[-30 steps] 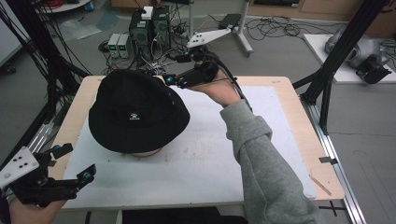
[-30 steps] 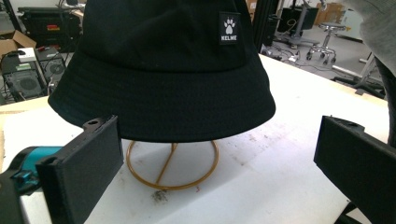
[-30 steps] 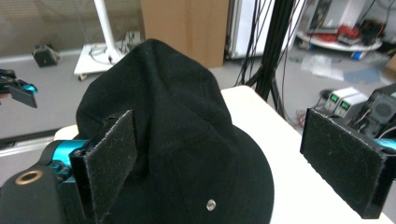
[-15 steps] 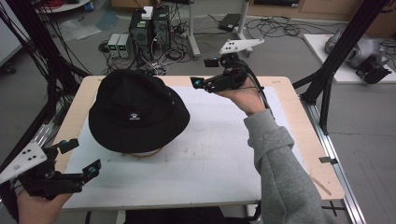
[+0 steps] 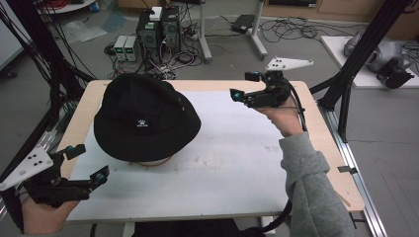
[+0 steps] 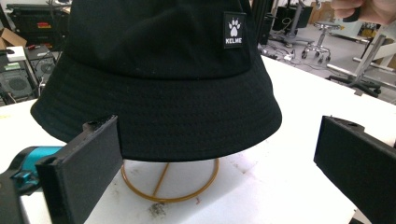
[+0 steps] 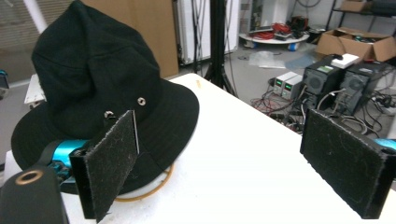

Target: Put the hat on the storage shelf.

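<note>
So going left to right: the left tool point(image 5: 85, 164) has slid up along the near-left corner of the counter point(image 5: 237, 168) over the last second and now sits just short of the hat point(image 5: 146, 116), jaws spread wide and empty, pointed at the brim. The hat hasn't budged, it's perched on a thin wire stand point(image 6: 169, 179) on the left half of the counter. Over on the right, the right tool point(image 5: 244, 85) was right up against the hat's far side a second ago and has since pulled back and up, now well clear, jaws spread, nothing in them. Looks to me like the right hand is done and the left takes the next grab. Only readable writing: a small patch point(image 6: 234, 29) with a paw print and "KELME"
</note>
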`<act>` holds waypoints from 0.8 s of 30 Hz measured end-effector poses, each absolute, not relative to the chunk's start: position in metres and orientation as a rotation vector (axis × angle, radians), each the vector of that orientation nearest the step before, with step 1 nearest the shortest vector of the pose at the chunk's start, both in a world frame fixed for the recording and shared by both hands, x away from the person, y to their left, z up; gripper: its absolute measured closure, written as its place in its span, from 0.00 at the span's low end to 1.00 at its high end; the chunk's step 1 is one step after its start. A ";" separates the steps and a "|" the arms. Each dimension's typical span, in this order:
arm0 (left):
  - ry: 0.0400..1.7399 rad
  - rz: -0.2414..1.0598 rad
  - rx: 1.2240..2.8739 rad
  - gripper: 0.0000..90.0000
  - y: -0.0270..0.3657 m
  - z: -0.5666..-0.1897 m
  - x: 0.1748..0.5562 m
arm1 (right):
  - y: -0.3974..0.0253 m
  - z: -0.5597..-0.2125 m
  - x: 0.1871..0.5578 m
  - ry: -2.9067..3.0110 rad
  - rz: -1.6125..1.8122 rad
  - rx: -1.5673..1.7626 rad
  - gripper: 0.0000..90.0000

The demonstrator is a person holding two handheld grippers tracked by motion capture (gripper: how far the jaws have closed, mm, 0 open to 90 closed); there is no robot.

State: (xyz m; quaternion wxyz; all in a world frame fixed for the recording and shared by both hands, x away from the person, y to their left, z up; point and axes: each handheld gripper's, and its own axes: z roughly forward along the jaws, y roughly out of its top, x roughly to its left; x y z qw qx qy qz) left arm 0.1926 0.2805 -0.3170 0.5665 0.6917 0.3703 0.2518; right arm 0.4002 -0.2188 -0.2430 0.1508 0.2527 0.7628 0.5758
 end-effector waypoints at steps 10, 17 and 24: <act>0.868 0.592 1.624 0.02 0.279 -0.318 0.197 | -0.239 -0.260 0.388 2.135 1.579 0.797 0.12; 0.869 0.594 1.619 0.02 0.279 -0.317 0.197 | -0.253 -0.272 0.373 2.088 1.520 0.824 0.12; 0.874 0.595 1.620 0.02 0.279 -0.318 0.198 | -0.269 -0.282 0.363 2.055 1.506 0.862 0.12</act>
